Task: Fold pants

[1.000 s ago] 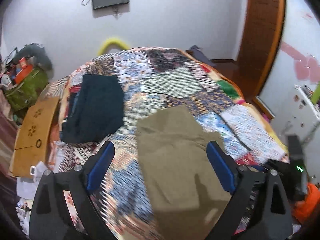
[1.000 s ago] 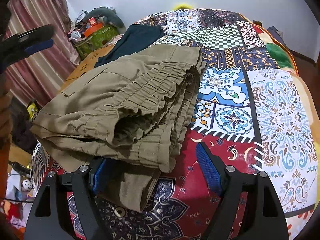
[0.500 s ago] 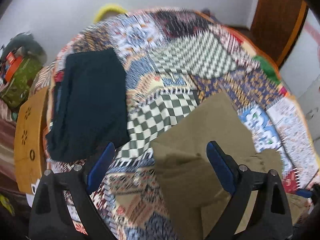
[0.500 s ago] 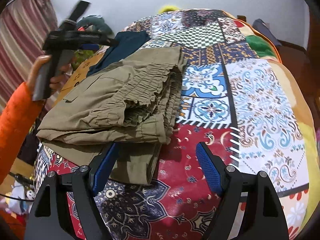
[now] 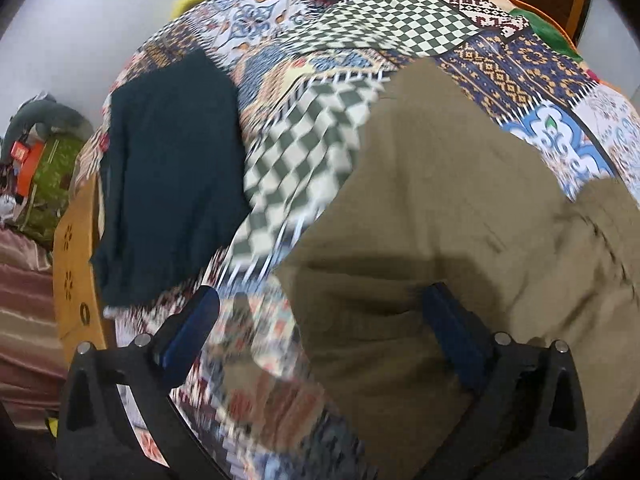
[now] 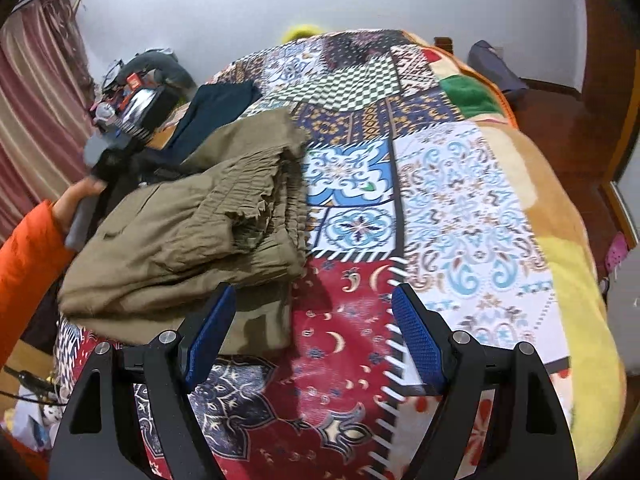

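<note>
Olive-khaki pants [image 5: 432,216] lie folded in a thick stack on the patchwork bed cover [image 5: 384,20]; in the right wrist view the pants [image 6: 192,224] show their gathered waistband on the right side of the stack. My left gripper [image 5: 320,320] is open and hovers just above the stack's near left corner, empty. My right gripper [image 6: 312,332] is open and empty, over the red patch just right of the stack. The left hand and its gripper body [image 6: 116,136] show at the stack's far left side.
A folded dark teal garment [image 5: 168,176] lies on the bed left of the pants. A wooden board [image 5: 76,264] and cluttered bags [image 5: 44,160] are off the bed's left side. A wooden door [image 6: 608,92] stands at the right.
The left gripper has dropped low toward the pants' left corner. The right gripper has pulled back and to the right, off the stack, which now lies on its own.
</note>
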`<state>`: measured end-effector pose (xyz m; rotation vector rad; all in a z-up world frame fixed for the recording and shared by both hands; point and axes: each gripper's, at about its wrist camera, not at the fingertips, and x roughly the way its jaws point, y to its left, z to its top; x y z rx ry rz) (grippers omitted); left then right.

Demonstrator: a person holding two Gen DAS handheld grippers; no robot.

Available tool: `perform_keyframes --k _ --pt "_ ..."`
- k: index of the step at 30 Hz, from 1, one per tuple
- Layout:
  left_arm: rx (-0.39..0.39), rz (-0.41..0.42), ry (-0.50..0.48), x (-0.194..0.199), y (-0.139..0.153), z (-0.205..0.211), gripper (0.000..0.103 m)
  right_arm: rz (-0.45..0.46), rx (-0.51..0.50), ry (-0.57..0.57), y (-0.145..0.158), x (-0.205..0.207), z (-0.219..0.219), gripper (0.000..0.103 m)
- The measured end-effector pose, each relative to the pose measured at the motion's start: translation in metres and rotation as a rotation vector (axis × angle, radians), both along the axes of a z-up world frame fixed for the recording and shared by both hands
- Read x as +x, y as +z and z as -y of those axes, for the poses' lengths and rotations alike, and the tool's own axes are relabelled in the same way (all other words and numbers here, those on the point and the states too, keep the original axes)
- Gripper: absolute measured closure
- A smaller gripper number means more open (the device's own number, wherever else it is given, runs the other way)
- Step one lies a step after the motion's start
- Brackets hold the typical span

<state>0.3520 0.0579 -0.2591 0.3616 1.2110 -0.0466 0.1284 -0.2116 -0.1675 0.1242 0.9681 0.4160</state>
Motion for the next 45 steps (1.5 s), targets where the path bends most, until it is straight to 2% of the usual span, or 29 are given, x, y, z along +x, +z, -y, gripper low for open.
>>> perform_keyframes --k 7,11,15,18,21,27,34,36,40,41,43,45 --pt "-0.064 0.02 0.07 -0.085 0.025 -0.032 0.0 0.028 -0.004 -0.015 0.007 -0.005 0.006 0.026" --pt "-0.154 0.063 0.135 -0.136 0.039 -0.041 0.0 0.04 0.002 -0.003 0.008 -0.008 0.001 0.026" --pt "-0.218 0.099 0.179 -0.163 0.049 -0.045 0.0 0.039 0.005 0.027 0.008 -0.006 -0.009 0.026" --pt "-0.259 0.094 0.201 -0.17 0.056 -0.05 0.0 0.048 -0.006 0.054 0.009 -0.005 -0.018 0.026" --pt "-0.276 0.114 0.204 -0.169 0.07 -0.054 0.0 0.06 -0.005 0.076 0.013 -0.001 -0.025 0.026" --pt "-0.222 0.199 0.135 -0.155 0.098 -0.043 0.0 0.089 0.023 0.106 0.021 0.02 -0.043 0.026" --pt "-0.301 0.213 0.042 -0.111 0.108 -0.025 0.0 0.09 0.089 0.135 0.025 0.051 -0.066 0.026" --pt "-0.324 0.206 0.019 -0.097 0.106 -0.019 0.002 0.078 0.097 0.135 0.023 0.063 -0.073 0.031" --pt "-0.37 0.135 -0.006 -0.072 0.087 -0.013 0.018 0.015 0.113 0.152 0.009 0.079 -0.083 0.047" --pt "-0.378 0.115 -0.005 -0.068 0.08 -0.014 0.018 -0.018 0.106 0.159 0.0 0.083 -0.087 0.051" --pt "-0.367 0.075 0.01 -0.061 0.061 -0.018 0.018 -0.066 0.074 0.169 -0.015 0.086 -0.092 0.054" --pt "-0.346 0.036 0.019 -0.059 0.042 -0.023 0.019 -0.074 0.051 0.176 -0.025 0.083 -0.094 0.054"
